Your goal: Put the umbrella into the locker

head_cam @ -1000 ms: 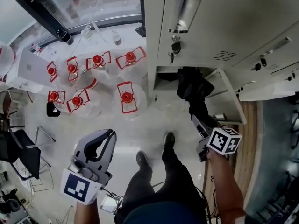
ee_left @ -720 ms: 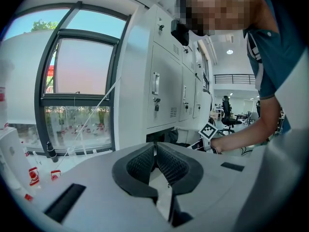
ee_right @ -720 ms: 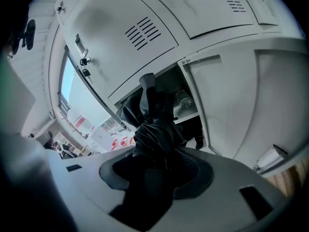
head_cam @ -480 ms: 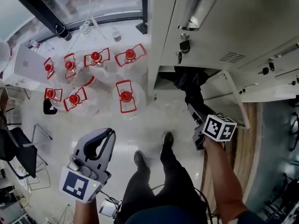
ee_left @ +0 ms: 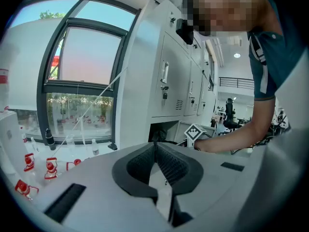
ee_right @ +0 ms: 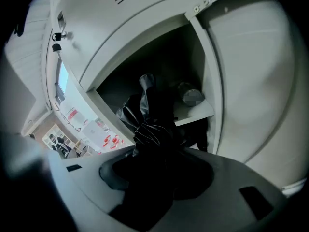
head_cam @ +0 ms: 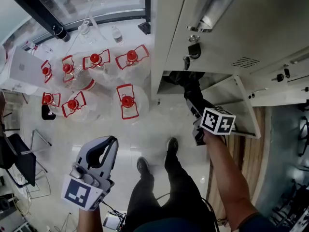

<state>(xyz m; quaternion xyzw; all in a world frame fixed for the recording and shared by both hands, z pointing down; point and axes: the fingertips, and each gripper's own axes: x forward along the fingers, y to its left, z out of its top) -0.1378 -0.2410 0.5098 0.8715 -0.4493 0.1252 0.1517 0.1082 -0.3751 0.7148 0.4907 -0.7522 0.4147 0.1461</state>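
Observation:
A folded black umbrella (ee_right: 153,124) is clamped in my right gripper (ee_right: 157,170), its far end reaching into the open locker (ee_right: 159,66). In the head view the umbrella (head_cam: 191,92) pokes into the dark lower compartment of the locker (head_cam: 170,79), with my right gripper (head_cam: 199,119) just in front of the opening and the locker door (head_cam: 231,105) swung out to the right. My left gripper (head_cam: 102,151) hangs low at the left, shut and holding nothing; in the left gripper view its jaws (ee_left: 155,164) meet.
Several clear water jugs with red caps (head_cam: 126,101) stand on the floor left of the lockers. A window wall (head_cam: 87,4) runs along the back. The person's shoes (head_cam: 169,146) are on the pale floor. A shelf (ee_right: 195,111) sits inside the locker.
My right gripper has moved up and left toward the locker, pushing the umbrella further into the lower compartment. The left gripper has stayed in place.

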